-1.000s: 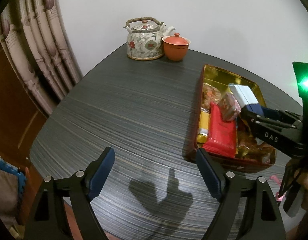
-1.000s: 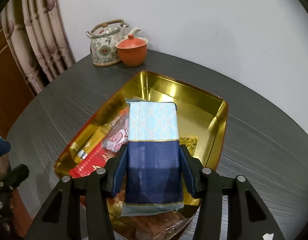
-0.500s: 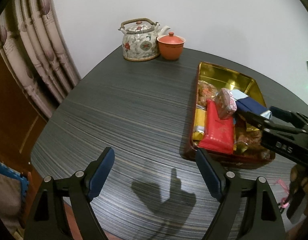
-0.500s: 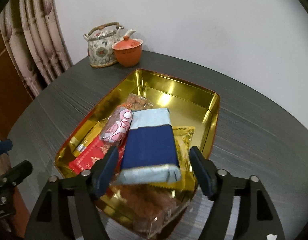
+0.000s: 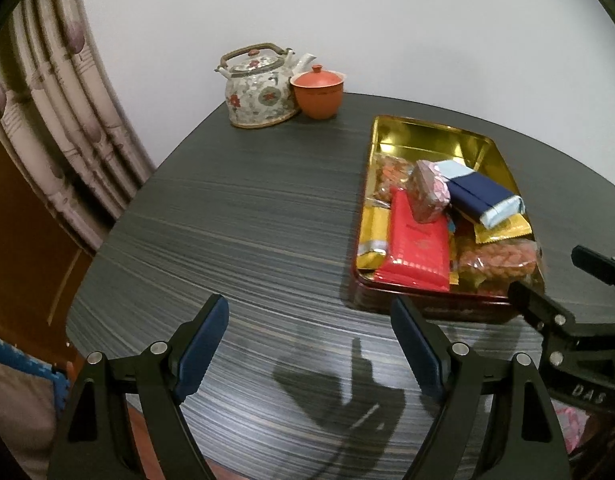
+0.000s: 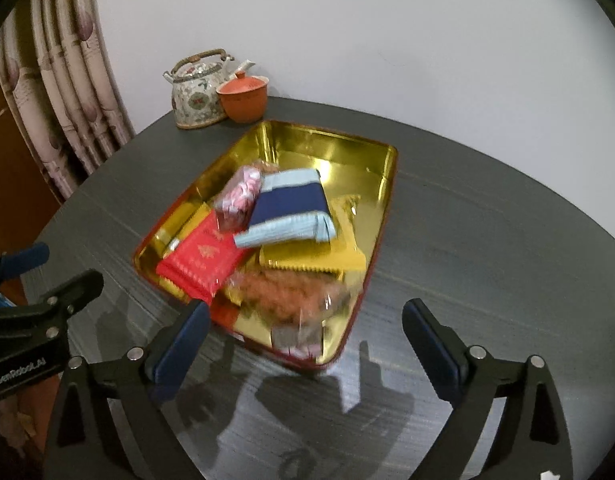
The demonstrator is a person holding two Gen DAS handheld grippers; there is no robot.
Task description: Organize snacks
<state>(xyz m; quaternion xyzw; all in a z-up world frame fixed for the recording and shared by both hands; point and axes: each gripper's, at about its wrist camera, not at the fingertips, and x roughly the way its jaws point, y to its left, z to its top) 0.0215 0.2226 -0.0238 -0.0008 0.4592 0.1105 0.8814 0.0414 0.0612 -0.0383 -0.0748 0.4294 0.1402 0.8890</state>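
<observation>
Released from your right gripper [image 6: 303, 344], whose jaws are opening on nothing, blue packet [image 6: 291, 208] lies in tin [image 6: 389, 184] at twelve o'clock; left gripper [image 5: 309, 344] hangs wide, empty. Table shows no stray snacks.

Bare counter [image 5: 235, 216] lies open left of the tray [image 5: 427, 130]; teapot [image 5: 259, 92] and lidded cup [image 5: 317, 92] block the far edge.

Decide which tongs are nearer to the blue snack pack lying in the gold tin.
Right. The right tongs, jaws opening and empty, hover at the tin's near edge facing the blue snack pack. The left tongs hang open over bare table beside the tin.
</observation>
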